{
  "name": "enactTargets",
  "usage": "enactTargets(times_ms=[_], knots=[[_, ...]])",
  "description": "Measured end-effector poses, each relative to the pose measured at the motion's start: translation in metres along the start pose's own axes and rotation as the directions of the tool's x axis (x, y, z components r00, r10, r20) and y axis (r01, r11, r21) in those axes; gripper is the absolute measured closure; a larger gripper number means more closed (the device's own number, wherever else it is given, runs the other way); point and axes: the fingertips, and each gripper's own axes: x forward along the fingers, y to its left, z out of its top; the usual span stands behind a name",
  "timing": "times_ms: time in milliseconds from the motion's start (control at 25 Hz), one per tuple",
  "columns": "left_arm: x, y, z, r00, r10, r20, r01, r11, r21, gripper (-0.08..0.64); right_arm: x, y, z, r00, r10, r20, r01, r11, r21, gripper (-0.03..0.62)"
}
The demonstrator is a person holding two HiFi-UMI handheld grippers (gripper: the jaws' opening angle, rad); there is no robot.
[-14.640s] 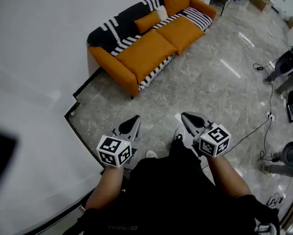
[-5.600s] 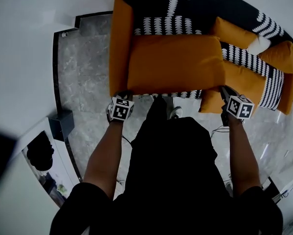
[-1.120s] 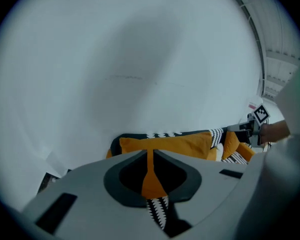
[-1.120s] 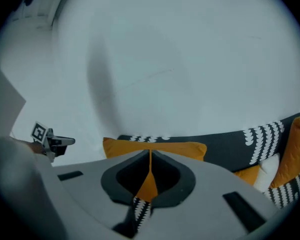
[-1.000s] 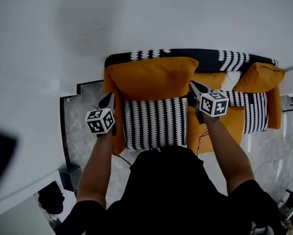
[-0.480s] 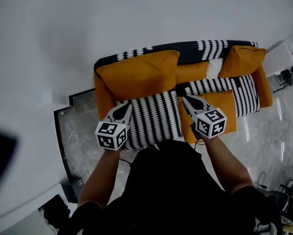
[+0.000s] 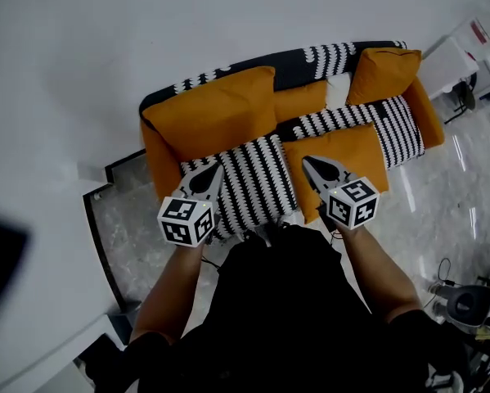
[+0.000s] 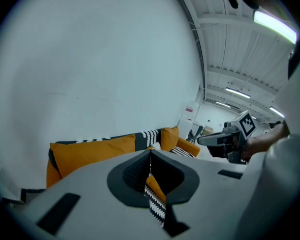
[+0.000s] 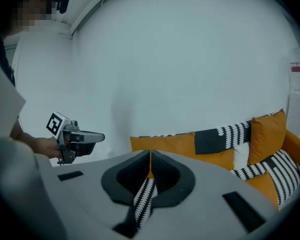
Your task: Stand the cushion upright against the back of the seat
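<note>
The big orange cushion [image 7: 212, 109] was seen standing on edge at the left end of the sofa [image 7: 157, 158], leant against the black-and-white backrest [image 7: 310, 60], with the striped seat [image 7: 257, 178] left bare in front of it. It was judged soft, bulky and fairly light, liable to sag if taken mid-panel, so its upper corners or side seams would be best pinched. The left hand-held gripper [image 7: 213, 170] and right hand-held gripper [image 7: 307, 164] were held clenched on nothing, side by side near the sofa's front edge, well apart from the cushion, pointed toward it and tilted slightly down on outstretched forearms.
</note>
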Motion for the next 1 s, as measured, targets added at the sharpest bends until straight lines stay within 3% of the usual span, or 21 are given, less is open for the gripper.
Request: enactTargets(times_ms=[280,520,760,1000], knots=[[-0.009,-0.044,-0.016,1.0,-0.024,-0.001,0.024,0.999,0.037,0.543,-0.047,-0.014,-0.024,0.999,-0.052,-0.003,0.052,0.998,0.029,0.554],[-0.021,-0.097,-0.032,1.0,-0.003,0.019,0.002,0.999,0.048,0.543,-0.109,-0.012,-0.037,1.0,-0.026,0.014,0.026,1.0,0.004,0.554],[-0.033,-0.186,-0.067,0.999,0.007,0.05,-0.008,1.0,0.01,0.543,-0.206,-0.018,-0.092,0.999,-0.039,0.009,0.039,0.999,-0.03,0.554],[-0.044,-0.28,-0.121,0.999,-0.03,-0.011,0.03,0.999,0.042,0.543,-0.309,-0.039,-0.155,0.994,-0.105,0.037,0.104,0.994,0.028,0.554]])
